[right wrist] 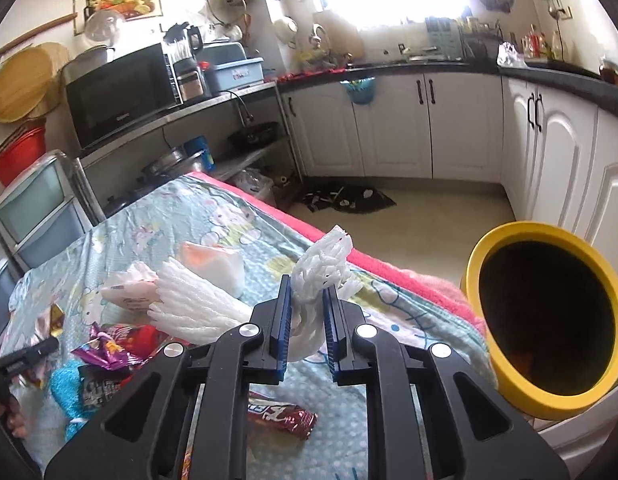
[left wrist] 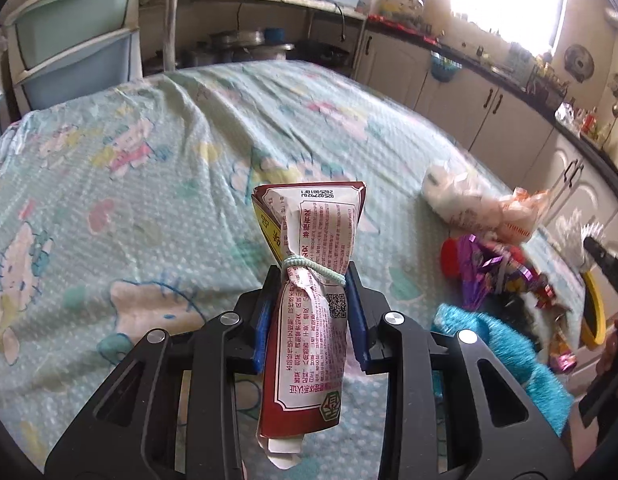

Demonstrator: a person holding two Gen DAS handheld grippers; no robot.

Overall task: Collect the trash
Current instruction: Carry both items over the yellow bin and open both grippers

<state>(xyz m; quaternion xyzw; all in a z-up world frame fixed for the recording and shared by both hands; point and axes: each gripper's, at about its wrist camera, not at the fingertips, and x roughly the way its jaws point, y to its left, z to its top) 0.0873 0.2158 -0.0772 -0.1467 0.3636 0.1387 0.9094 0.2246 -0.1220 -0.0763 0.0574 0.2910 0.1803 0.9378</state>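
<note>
Left gripper [left wrist: 313, 300] fingers clamped on light, crinkly snack packet [left wrist: 309, 280]; right gripper [right wrist: 307, 320] fingers pinching soft, springy foam netting [right wrist: 323, 268].

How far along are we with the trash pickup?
Nothing can be seen inside the yellow bin; its interior is too dark. In hand: the left gripper clamps a tied red packet, and the right gripper pinches white foam netting. Left on the bed: purple wrappers, plastic bag, more netting, a red wrapper.
</note>
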